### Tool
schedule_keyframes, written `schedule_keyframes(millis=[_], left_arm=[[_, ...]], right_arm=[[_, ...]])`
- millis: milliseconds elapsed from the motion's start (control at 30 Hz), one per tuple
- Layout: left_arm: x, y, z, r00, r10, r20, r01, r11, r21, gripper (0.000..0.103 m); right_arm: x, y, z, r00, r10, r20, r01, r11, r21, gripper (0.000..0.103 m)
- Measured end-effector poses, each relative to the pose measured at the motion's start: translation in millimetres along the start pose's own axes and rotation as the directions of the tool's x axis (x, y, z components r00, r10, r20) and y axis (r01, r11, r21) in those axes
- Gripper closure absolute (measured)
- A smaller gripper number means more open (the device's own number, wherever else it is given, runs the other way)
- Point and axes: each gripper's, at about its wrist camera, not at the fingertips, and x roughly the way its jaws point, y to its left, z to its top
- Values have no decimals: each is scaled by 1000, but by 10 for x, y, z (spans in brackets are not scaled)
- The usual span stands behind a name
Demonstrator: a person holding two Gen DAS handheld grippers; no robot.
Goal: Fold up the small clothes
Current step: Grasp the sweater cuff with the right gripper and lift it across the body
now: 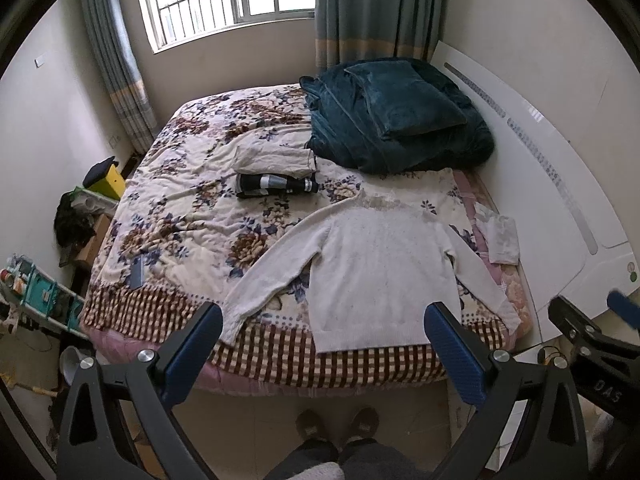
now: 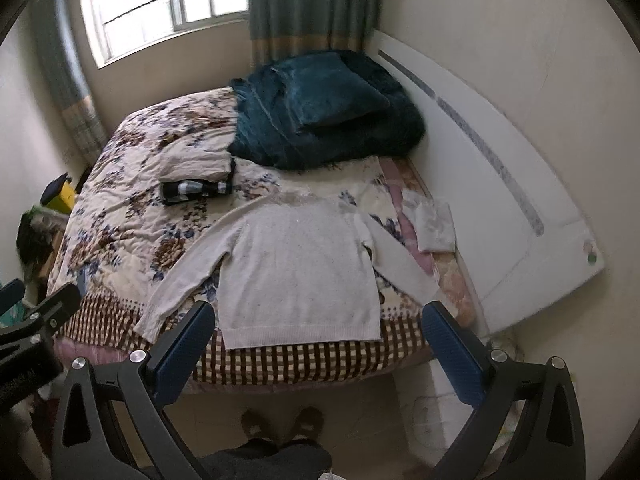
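A: Where does the white sweater [image 1: 380,272] lie?
B: Flat ahead of both tools, hem nearest, collar away.
A: Their state?
B: Left gripper [image 1: 324,344] and right gripper [image 2: 320,340] gape, holding nothing.

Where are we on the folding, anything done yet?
Two pieces look done: a cream folded garment and a black-and-white folded one sit mid-bed. Nothing is in hand: the left tool and the right tool both hang open short of the bed. Left to do: the white sweater, lying flat with sleeves spread. The small white item by the headboard is unclear.
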Motion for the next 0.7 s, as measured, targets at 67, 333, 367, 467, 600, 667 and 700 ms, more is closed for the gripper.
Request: schedule_keyframes(millis=[67,333,367,467,600,667,700], left_arm=[[226,-7,-37,1000,-1,-7,1,1000,16,0],[1809,-580,-57,995,41,-89,-28,989,147,0],[2042,-675,-71,992,48,-113,-30,987,155,0],[2770,-938,-134,979,76,-191,-45,985,164,0],[3740,-1329,-281,951,116,-287,-69,983,169,0],[4108,-1458,-336,937,132,-322,-79,982,174,0],[4377,-1528,-397,925,142,-352,-83,981,178,0]], right_arm=[[276,-146,-30,999,-20,-30,22,997,67,0],[1955,-1425,-488,976,-118,-186,188,884,428,0],[2206,-1621,-571,968,-127,-217,217,856,470,0],[3011,-2255,-919,949,-97,-302,268,751,604,0],[4056,-3088,-1417,933,-44,-357,311,596,740,0],[4529,-3430,-1639,931,-31,-363,327,509,796,0],[4751,-3630,-1762,936,-25,-352,324,453,830,4]])
